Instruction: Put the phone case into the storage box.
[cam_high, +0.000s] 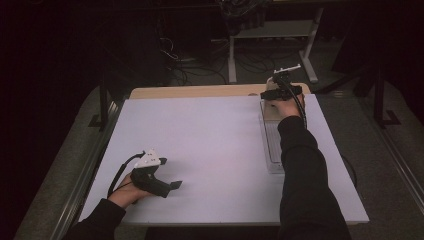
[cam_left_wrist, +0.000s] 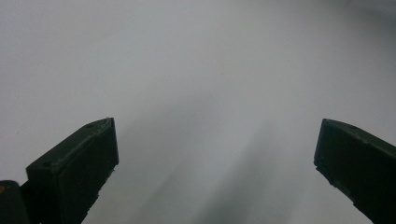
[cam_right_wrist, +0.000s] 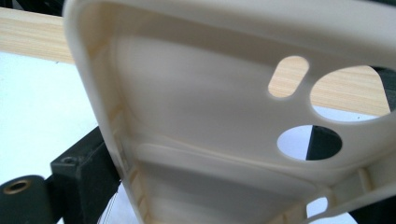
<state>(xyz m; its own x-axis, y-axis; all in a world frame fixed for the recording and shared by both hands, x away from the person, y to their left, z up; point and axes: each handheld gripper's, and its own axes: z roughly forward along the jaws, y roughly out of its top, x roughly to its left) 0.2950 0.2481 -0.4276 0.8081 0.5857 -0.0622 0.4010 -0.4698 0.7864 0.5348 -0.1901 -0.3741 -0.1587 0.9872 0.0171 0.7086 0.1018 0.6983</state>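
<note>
A: High view: the person's right arm stretches to the far right corner of the white table (cam_high: 200, 150), where the right gripper (cam_high: 278, 93) sits at the far end of a clear tray (cam_high: 272, 150). The tray's long axis runs away from the person, along the table's right edge. What is in the jaws?

B: Hard to say from up there, the spot is dim. A pale object, possibly the case, shows just under the gripper. The left gripper (cam_high: 170, 185) rests near the front left, well apart from the tray, so the right hand is plainly the nearer one.

A: Left gripper view: its 2 black jaws stand wide apart over bare white table, gripping nothing.

B: Right gripper view: a cream phone case (cam_right_wrist: 210, 107) sits right in front of the camera, inner side up, tilted, camera cutouts towards the upper right. 1 black jaw presses its left rim; the other shows dark through a round cutout. It looks clamped on the case.

A: The wooden table edge (cam_right_wrist: 28, 35) lies just beyond, so the case hangs at the far end, with the tray back towards the person
</note>
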